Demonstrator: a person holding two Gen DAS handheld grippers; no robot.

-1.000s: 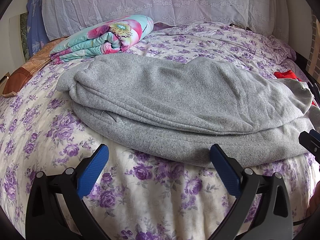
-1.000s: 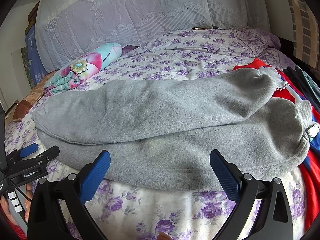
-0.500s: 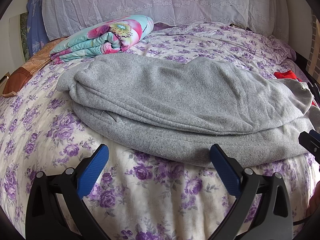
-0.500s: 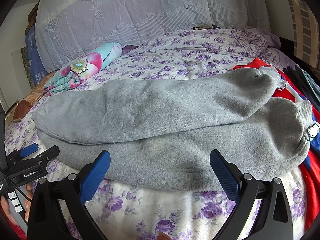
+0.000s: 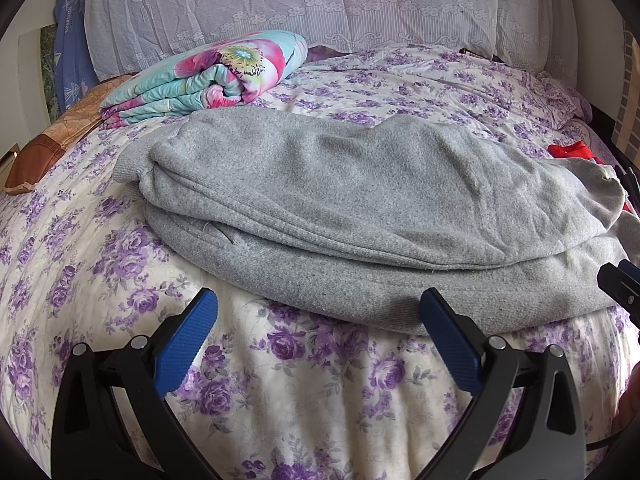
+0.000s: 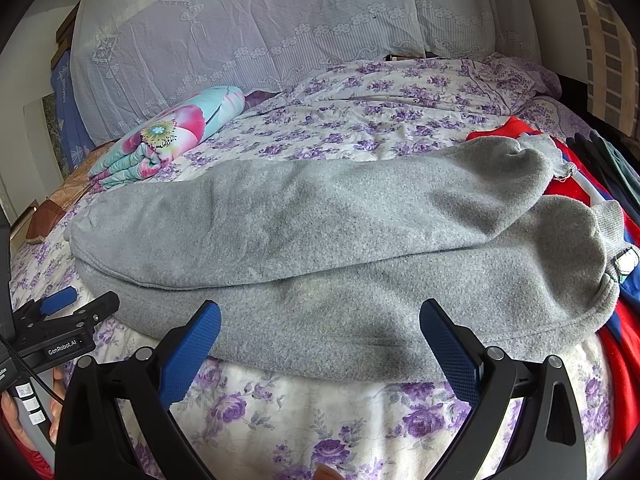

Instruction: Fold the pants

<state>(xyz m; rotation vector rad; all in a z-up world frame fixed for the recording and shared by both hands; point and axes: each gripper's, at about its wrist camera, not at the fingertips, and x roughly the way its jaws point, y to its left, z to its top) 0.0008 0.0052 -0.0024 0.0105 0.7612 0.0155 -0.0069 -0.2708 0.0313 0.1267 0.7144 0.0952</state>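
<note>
Grey sweatpants (image 5: 360, 208) lie across the flowered bed, folded lengthwise with one leg on top of the other. Their waistband end is at the left and both leg cuffs (image 6: 600, 232) at the right. My left gripper (image 5: 318, 320) hovers open just short of the pants' near edge, nothing between its blue pads. My right gripper (image 6: 320, 328) is open too, its tips over the near edge of the lower leg. The left gripper (image 6: 68, 312) also shows at the left edge of the right wrist view.
A rolled floral quilt (image 5: 208, 76) lies at the back left by the lace-covered pillows (image 5: 320, 4). Red and dark clothes (image 6: 592, 184) are piled at the right under the cuffs. The purple-flowered bedspread (image 5: 320, 392) is bare in front of the pants.
</note>
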